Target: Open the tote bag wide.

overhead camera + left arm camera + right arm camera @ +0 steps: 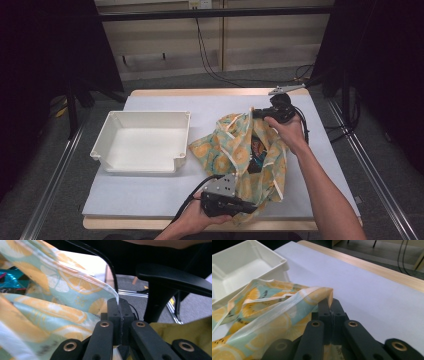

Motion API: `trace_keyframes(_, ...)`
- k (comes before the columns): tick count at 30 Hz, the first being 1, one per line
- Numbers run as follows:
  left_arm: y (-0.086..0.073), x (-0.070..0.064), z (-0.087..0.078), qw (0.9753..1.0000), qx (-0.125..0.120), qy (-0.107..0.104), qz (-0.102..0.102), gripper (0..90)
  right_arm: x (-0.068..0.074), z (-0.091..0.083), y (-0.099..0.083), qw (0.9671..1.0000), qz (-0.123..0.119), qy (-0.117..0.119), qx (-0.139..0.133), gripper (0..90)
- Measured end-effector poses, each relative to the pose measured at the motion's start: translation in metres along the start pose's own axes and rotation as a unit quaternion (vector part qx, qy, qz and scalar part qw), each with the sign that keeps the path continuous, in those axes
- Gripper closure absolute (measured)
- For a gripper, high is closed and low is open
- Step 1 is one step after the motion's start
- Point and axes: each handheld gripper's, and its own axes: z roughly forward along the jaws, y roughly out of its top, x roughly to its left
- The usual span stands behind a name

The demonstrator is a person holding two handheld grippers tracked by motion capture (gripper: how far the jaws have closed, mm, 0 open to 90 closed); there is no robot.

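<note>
**Fruit-print bag being held open from both ends**

The fruit-print bag point(245, 150) is lying on the right half of the counter point(165, 195), its mouth pulled apart so something teal inside is showing. The right tongs point(261, 113) are pinching the far rim tight; the left tongs point(240, 206) are clamping the near rim at the counter's front edge. The white tray point(142, 142) is sitting just beside the bag, to its left, with open counter beyond and behind.

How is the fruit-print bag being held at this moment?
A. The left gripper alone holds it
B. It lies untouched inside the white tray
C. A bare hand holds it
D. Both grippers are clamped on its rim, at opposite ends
D: the left gripper and right gripper each have jaws shut on the rim of the fruit-print bag, near and far ends.
</note>
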Motion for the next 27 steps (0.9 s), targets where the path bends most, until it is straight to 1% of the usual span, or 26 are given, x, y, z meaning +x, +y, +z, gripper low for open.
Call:
trace_keyframes(3,0.0,-0.001,0.001,1.0,0.002,-0.007,0.002,90.0,-0.007,0.008,0.0,0.9999,0.008,-0.009,0.004,89.3)
trace_keyframes(4,0.0,-0.003,0.001,0.9999,0.01,-0.008,0.004,90.0,-0.009,0.01,-0.001,0.9998,0.012,-0.014,0.007,89.2)
trace_keyframes(5,0.0,-0.003,0.001,0.9999,0.01,-0.008,0.004,90.0,-0.009,0.01,-0.001,0.9998,0.012,-0.014,0.007,89.2)
trace_keyframes(6,-0.001,-0.005,0.003,0.9998,0.01,-0.017,0.009,90.0,-0.012,0.015,-0.005,0.9996,0.014,-0.023,0.01,88.8)
trace_keyframes(7,-0.001,-0.006,0.004,0.9997,0.013,-0.02,0.009,90.0,-0.014,0.018,-0.007,0.9994,0.017,-0.026,0.016,88.8)
trace_keyframes(8,-0.001,-0.008,0.004,0.9998,0.01,-0.014,0.01,90.0,-0.016,0.02,-0.009,0.9991,0.018,-0.031,0.022,88.5)
trace_keyframes(9,-0.001,-0.008,0.004,0.9997,0.01,-0.017,0.01,90.0,-0.018,0.021,-0.011,0.9989,0.023,-0.035,0.021,88.2)
trace_keyframes(10,-0.001,-0.007,0.004,0.9997,0.012,-0.019,0.012,90.0,-0.019,0.022,-0.013,0.999,0.027,-0.03,0.018,88.0)
trace_keyframes(12,-0.001,-0.006,0.003,0.9997,0.013,-0.016,0.01,90.0,-0.017,0.024,-0.015,0.9991,0.029,-0.029,0.013,86.5)
trace_keyframes(13,-0.003,-0.002,0.002,0.9999,0.004,-0.011,-0.002,90.0,-0.016,0.024,-0.016,0.9992,0.029,-0.025,0.012,84.5)
trace_keyframes(14,-0.004,0.0,0.001,1.0,0.004,-0.002,-0.008,90.0,-0.014,0.024,-0.017,0.9993,0.03,-0.02,0.012,82.2)
trace_keyframes(15,-0.005,0.002,0.0,0.9999,0.0,0.003,-0.012,90.0,-0.012,0.022,-0.017,0.9995,0.028,-0.015,0.009,79.3)
trace_keyframes(17,-0.005,0.004,0.0,0.9999,-0.003,0.004,-0.013,89.9,-0.009,0.018,-0.018,0.9996,0.028,-0.01,0.001,74.1)
trace_keyframes(18,-0.005,0.006,-0.003,0.9996,-0.011,0.013,-0.021,89.5,-0.008,0.015,-0.018,0.9996,0.026,-0.009,-0.004,70.8)
trace_keyframes(19,-0.004,0.007,-0.005,0.9996,-0.014,0.015,-0.022,88.7,-0.006,0.012,-0.019,0.9997,0.024,-0.009,-0.005,68.6)
trace_keyframes(20,-0.004,0.007,-0.005,0.9996,-0.014,0.015,-0.022,87.9,-0.006,0.012,-0.019,0.9997,0.024,-0.009,-0.005,68.6)
trace_keyframes(21,-0.004,0.007,-0.006,0.9993,-0.017,0.022,-0.026,86.5,-0.004,0.006,-0.019,0.9996,0.026,-0.007,-0.008,62.7)
trace_keyframes(23,-0.004,0.006,-0.007,0.999,-0.019,0.028,-0.029,82.8,-0.004,0.0,-0.02,0.9995,0.026,-0.01,-0.016,56.4)
trace_keyframes(24,-0.004,0.006,-0.008,0.9992,-0.018,0.028,-0.024,81.7,-0.004,-0.004,-0.021,0.9994,0.027,-0.011,-0.018,54.7)
trace_keyframes(25,-0.003,0.006,-0.009,0.999,-0.019,0.032,-0.025,79.9,-0.004,-0.007,-0.021,0.9992,0.029,-0.01,-0.023,53.5)
trace_keyframes(26,-0.003,0.006,-0.009,0.999,-0.019,0.032,-0.025,77.1,-0.004,-0.007,-0.021,0.9992,0.029,-0.01,-0.023,53.5)
trace_keyframes(27,-0.003,0.006,-0.011,0.9988,-0.023,0.036,-0.025,75.2,-0.002,-0.014,-0.022,0.9991,0.029,-0.008,-0.028,48.0)
